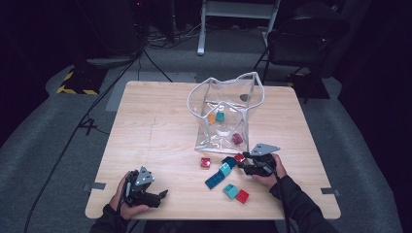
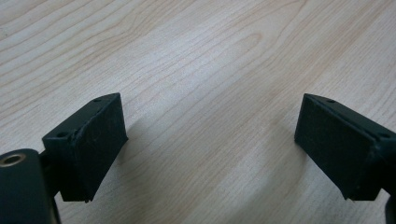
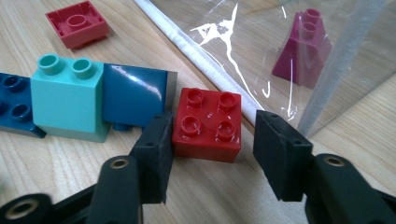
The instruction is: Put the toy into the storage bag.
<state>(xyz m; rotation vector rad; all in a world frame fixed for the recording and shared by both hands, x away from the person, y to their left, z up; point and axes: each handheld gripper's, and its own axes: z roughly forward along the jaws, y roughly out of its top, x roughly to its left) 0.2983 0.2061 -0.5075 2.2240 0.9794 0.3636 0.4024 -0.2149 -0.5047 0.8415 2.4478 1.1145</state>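
A red four-stud brick (image 3: 208, 123) lies on the table against the bottom seam of a clear plastic bag (image 3: 205, 60). My right gripper (image 3: 214, 140) straddles it. The left pad is at the brick's side and a small gap separates the right pad from it, so the jaws do not clamp it. In the high view the same red brick (image 1: 238, 157) sits just ahead of the right gripper (image 1: 245, 163), below the bag (image 1: 226, 116). My left gripper (image 1: 163, 194) rests at the table's front left, open (image 2: 210, 126) over bare wood.
Beside the red brick stand a teal brick (image 3: 65, 100) and a dark blue piece (image 3: 135, 93), with a flat red brick (image 3: 77, 23) beyond. A magenta piece (image 3: 303, 51) is inside the bag. A teal brick (image 1: 231, 191) and a red brick (image 1: 242, 196) lie near the front edge.
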